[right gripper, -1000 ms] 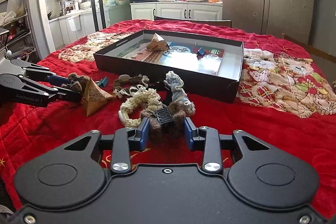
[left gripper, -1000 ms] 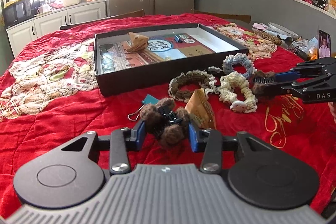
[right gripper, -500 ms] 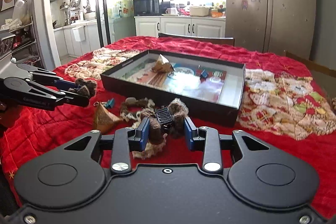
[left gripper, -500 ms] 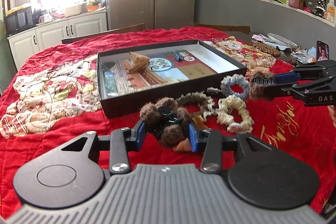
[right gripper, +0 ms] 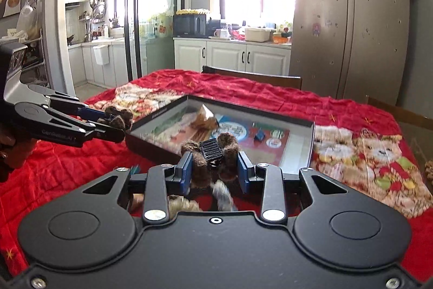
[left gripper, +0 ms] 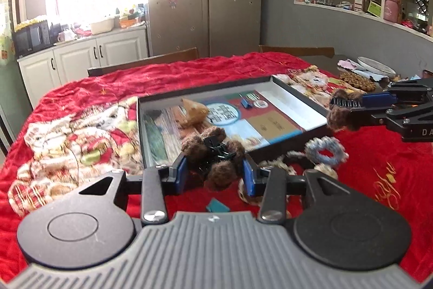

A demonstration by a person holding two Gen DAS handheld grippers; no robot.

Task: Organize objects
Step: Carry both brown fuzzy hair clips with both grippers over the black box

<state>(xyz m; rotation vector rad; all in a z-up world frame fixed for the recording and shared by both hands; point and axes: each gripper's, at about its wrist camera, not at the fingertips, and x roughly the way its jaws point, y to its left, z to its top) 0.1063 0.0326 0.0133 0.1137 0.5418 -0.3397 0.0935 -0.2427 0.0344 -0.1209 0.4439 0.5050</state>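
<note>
My left gripper [left gripper: 213, 167] is shut on a brown fuzzy claw clip [left gripper: 216, 153], held above the red cloth in front of the black box [left gripper: 295, 136]. In the right wrist view my right gripper [right gripper: 215, 167] is shut on a second brown fuzzy claw clip [right gripper: 211, 153], also in the air near the box's [right gripper: 151, 141] front wall. Each gripper shows in the other's view: the right gripper [left gripper: 351, 110] at the right edge, the left gripper [right gripper: 113, 123] at the left. Inside the box lie a tan pyramid packet [left gripper: 193, 110] and a small blue clip [left gripper: 245, 102].
On the cloth below lie several scrunchies, among them a blue-grey one [left gripper: 326, 152], and a teal tag [left gripper: 216, 206]. A chair back [right gripper: 251, 76] stands behind the table, and clutter [left gripper: 357, 80] covers its far right end. A fridge and cabinets stand beyond.
Both grippers have risen off the cloth with their fuzzy clips and come closer to the box. The scrunchies and the tan packet on the cloth stayed behind, now lower in view.
</note>
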